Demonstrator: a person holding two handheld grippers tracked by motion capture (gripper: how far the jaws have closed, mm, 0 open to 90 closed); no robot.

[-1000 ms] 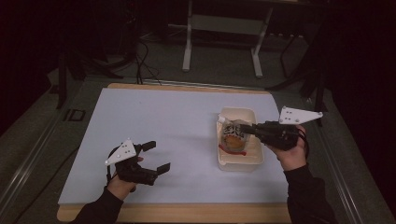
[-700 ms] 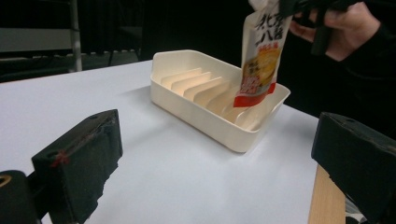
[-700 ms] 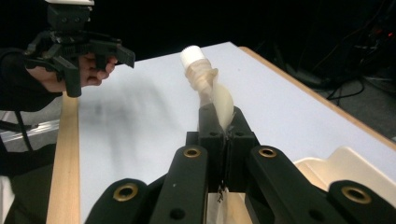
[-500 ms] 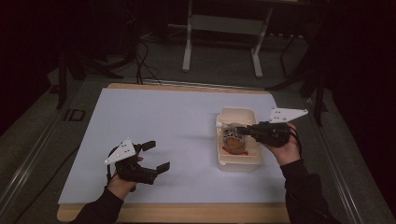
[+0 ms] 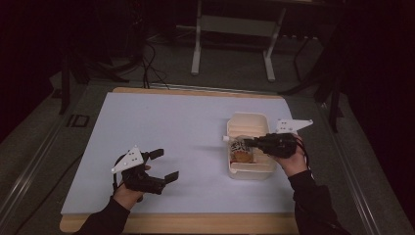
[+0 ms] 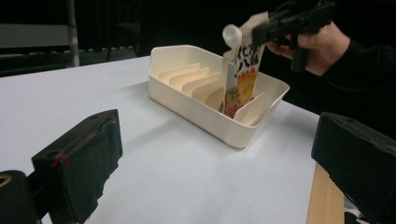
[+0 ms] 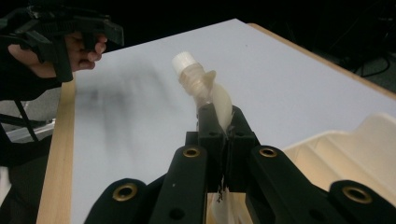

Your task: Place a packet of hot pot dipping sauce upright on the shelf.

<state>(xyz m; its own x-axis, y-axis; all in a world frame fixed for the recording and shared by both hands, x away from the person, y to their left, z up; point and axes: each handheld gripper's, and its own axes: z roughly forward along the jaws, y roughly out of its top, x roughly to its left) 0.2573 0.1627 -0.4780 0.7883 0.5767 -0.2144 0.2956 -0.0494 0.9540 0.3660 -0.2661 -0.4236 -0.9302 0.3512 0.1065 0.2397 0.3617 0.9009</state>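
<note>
A cream slotted tray (image 5: 248,123) (image 6: 187,60) stands on the right half of the white table top. A spouted pouch (image 5: 240,147) (image 6: 240,74) with orange print hangs upright with its lower end in one of the tray's near slots. My right gripper (image 5: 250,143) (image 7: 220,122) is shut on the pouch's top edge just behind the white cap (image 7: 184,60) (image 6: 231,35). My left gripper (image 5: 164,164) rests open near the table's front left, its two jaws wide apart with nothing between them.
The tray's ribbed dividers (image 6: 189,79) behind the pouch hold nothing. A wooden table edge (image 5: 186,223) (image 7: 53,154) runs along the front. Behind the table stand a metal frame (image 5: 232,29) and cables on a dark floor.
My right gripper has drawn back toward the tray's front and tipped the pouch upright into a near slot. The left gripper has stayed where it was.
</note>
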